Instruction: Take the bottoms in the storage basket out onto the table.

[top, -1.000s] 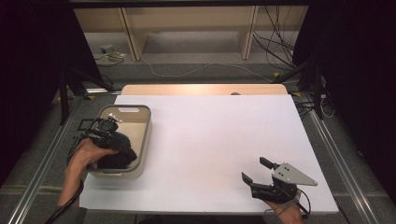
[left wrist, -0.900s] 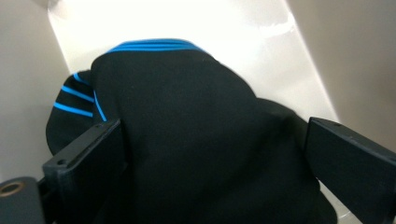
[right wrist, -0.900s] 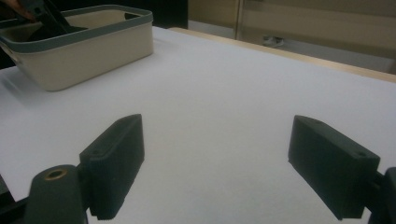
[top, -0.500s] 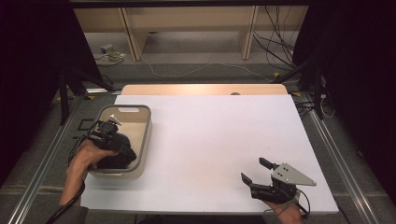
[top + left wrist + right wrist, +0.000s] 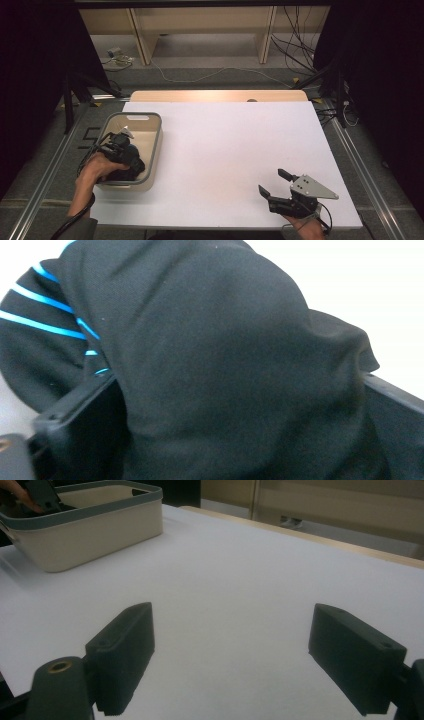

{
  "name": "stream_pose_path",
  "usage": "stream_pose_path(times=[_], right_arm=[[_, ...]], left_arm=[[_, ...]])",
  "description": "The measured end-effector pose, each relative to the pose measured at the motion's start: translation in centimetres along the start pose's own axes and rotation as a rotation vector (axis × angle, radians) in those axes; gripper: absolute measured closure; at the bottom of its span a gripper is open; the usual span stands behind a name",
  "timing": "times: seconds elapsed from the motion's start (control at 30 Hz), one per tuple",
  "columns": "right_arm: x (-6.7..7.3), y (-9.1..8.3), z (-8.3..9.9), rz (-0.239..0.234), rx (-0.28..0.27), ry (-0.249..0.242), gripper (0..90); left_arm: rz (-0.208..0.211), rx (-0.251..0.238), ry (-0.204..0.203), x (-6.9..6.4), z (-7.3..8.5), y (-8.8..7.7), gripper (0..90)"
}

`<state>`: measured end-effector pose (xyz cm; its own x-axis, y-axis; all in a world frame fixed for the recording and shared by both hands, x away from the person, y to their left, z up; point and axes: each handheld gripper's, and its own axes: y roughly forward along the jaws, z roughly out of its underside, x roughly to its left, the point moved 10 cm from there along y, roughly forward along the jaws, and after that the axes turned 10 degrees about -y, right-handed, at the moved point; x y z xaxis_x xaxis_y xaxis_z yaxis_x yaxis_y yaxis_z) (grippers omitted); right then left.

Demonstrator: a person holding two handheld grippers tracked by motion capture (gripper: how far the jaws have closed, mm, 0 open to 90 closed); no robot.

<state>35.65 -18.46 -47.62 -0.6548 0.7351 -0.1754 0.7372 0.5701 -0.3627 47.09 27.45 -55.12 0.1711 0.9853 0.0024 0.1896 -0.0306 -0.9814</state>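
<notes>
High view puts the left gripper (image 5: pixel 125 152) at the lower left of the frame, reaching down into a beige bin (image 5: pixel 135 116) with a grey rim that stands on the left part of the white table (image 5: pixel 225 150). A dark bundle lies in the near end of the bin, right under that gripper. The left gripper view brings it close: a black cloth (image 5: pixel 215 365) with thin blue stripes at the upper left of the frame, heaped between the two black jaws and touching both. The jaws stand wide apart and have just been closing a little with the cloth between them. Whether they already press on it or merely flank it, I cannot tell.

At the lower right of the high view the right gripper (image 5: pixel 274 182) hovers low over bare table, well apart from the bin. In its own view the jaws are spread wide, with nothing but white tabletop between them and the bin at the upper left.

The step in hand looks like taking hold of the cloth inside the bin. The next move likely calls for squeezing the left tongs firmly onto the bulk of the fabric, not a loose fold. Then comes a straight lift high enough for the hanging cloth to clear the bin's rim. A shallow bite could let the fabric slip out or drag the light bin along.
</notes>
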Motion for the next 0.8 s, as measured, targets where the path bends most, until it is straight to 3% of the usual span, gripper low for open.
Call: stream_pose_path(times=[0.17, 0.3, 0.43, 0.6, 0.8], right_arm=[[-0.1, 0.0, 0.0, 0.002, -0.001, 0.002, 19.5], [0.0, 0.0, 0.0, 0.002, 0.001, -0.001, 19.6], [-0.1, 0.0, 0.0, 0.006, 0.002, -0.001, 19.7], [-0.1, 0.0, 0.0, 0.008, 0.002, 0.001, 19.8], [-0.2, 0.0, 0.0, 0.009, 0.001, -0.002, 20.1]], left_arm=[[-0.008, -0.009, 0.004, 0.1, -0.1, -0.1, 16.2], [-0.010, -0.034, 0.045, 0.1, 0.0, -0.5, 33.0], [-0.004, -0.055, 0.057, 0.1, -0.1, -0.7, 44.9], [0.035, -0.088, 0.053, 0.1, -0.3, -1.1, 56.6], [0.094, -0.134, 0.048, 0.0, -0.5, -2.1, 61.4]])
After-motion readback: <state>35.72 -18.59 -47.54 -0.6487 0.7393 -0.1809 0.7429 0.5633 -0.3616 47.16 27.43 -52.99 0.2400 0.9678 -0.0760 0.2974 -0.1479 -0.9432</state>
